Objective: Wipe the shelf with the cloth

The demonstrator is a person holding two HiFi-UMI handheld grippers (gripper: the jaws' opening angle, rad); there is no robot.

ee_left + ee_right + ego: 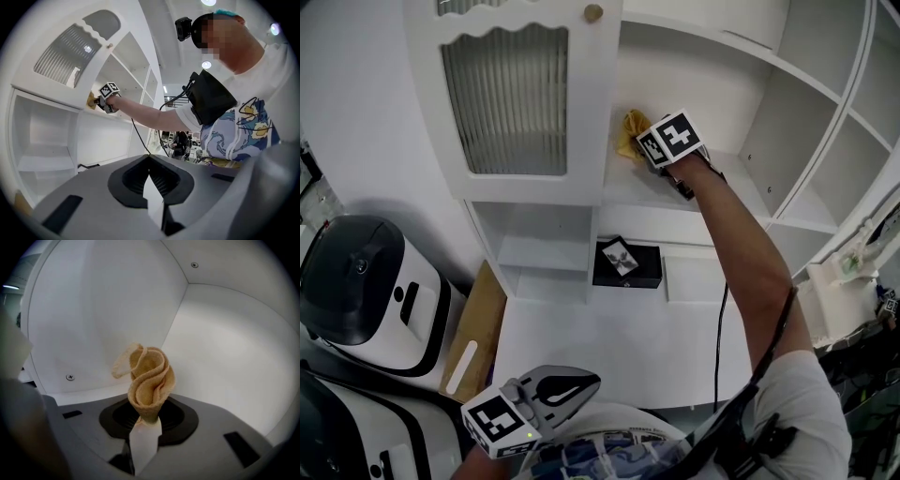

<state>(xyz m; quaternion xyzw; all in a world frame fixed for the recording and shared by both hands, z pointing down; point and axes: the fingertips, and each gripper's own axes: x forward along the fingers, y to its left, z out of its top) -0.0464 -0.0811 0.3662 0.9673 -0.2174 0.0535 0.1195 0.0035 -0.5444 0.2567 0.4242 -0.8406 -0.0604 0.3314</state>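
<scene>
right gripper [145, 425] clamps cloth [150, 380], lengthwise along jaws

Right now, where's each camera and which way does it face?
Head view: on the head, facing down at cabinet; shows right arm, right gripper, left gripper.
Left gripper view: low, facing up; own shut empty jaws, person's torso, right arm.
Right gripper view: inside shelf, facing its back corner; jaws shut on cloth.
Shared: first two show the right gripper.

Right arm [748, 246]: I see it stretched forward.
Right gripper [144, 428]: jaws pinched on the cloth [149, 380].
Left gripper [152, 197]: low by my torso, jaws together, empty.
</scene>
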